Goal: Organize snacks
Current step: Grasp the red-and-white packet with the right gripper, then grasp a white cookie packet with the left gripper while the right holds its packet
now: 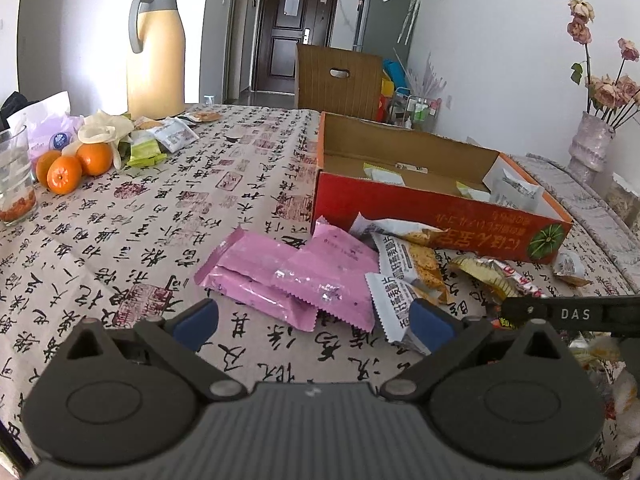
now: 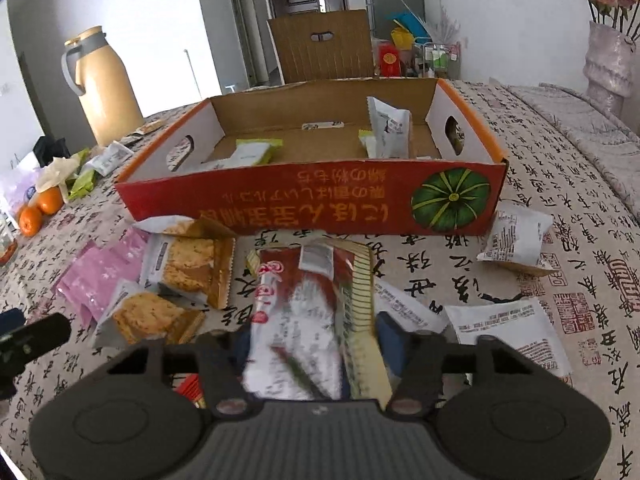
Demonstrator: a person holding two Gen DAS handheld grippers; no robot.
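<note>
The right gripper (image 2: 310,344) points steeply down at the table and is clamped on a red and silver snack packet (image 2: 308,300), which stands up lengthwise between its blue pads (image 2: 390,338) and fills the gap between them. Just to its left lie two cracker packets (image 2: 188,264), and beyond those to the left the pink wrappers (image 2: 100,276). To its right two white sachets (image 2: 508,330) lie flat on the calligraphy tablecloth (image 2: 560,208). Straight ahead, just past the held packet's tip, stands the red cardboard box (image 2: 304,200), open on top, with a few green and white packets (image 2: 256,152) on its floor and one white packet (image 2: 390,128) leaning upright near its right end.

The left gripper (image 1: 316,322) is tilted down less steeply, its jaws spread wide with nothing between them. The pink wrappers (image 1: 288,272) lie just ahead of its fingertips; its right pad (image 1: 430,322) sits over the edge of a white cracker packet (image 1: 396,292). The box (image 1: 432,208) stands ahead and to the right. Far ahead on the left are oranges (image 1: 74,166), a glass (image 1: 14,176) and a beige thermos jug (image 1: 156,52).
</note>
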